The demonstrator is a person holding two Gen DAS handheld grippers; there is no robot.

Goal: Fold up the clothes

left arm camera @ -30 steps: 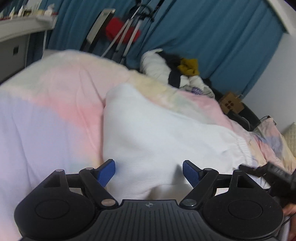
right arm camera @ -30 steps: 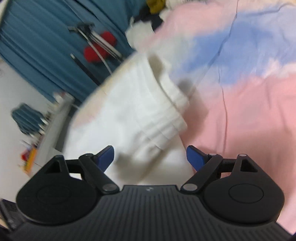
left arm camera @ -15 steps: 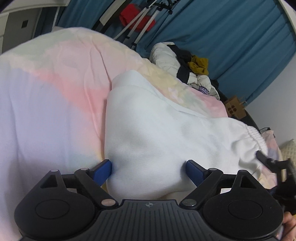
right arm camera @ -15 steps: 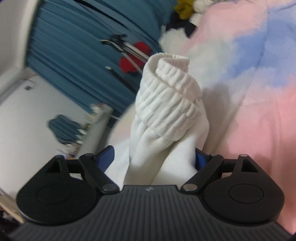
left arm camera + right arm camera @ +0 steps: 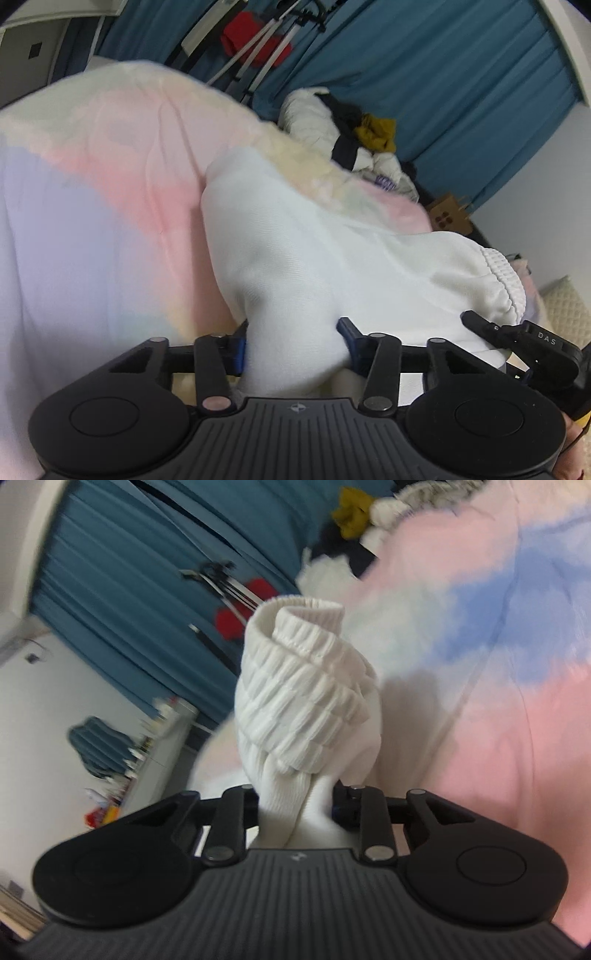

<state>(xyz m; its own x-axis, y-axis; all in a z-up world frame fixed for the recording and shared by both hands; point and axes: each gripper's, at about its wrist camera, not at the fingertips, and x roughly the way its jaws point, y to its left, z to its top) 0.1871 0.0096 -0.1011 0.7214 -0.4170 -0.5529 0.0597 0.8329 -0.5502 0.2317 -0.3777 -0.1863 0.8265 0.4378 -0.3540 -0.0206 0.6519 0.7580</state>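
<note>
A white garment [image 5: 314, 251] with a ribbed elastic band lies on a pastel pink, blue and yellow bedspread [image 5: 92, 206]. My left gripper [image 5: 295, 347] is shut on a bunched fold of its plain white cloth near the near edge. My right gripper [image 5: 295, 805] is shut on the ribbed band [image 5: 303, 698], which stands up curled and lifted above the bedspread [image 5: 498, 709]. The right gripper's body also shows at the right edge of the left wrist view [image 5: 524, 339], close beside the band end [image 5: 502, 280].
A pile of other clothes [image 5: 354, 129] lies at the far end of the bed. Blue curtains [image 5: 461, 92], a stand with red cloth [image 5: 251, 40] and a cardboard box [image 5: 450, 218] are behind. A white shelf [image 5: 155, 746] is to the left in the right wrist view.
Both grippers went from open to shut on the white garment. The right gripper lifted the ribbed band up off the bed; the left closed on the plain cloth.
</note>
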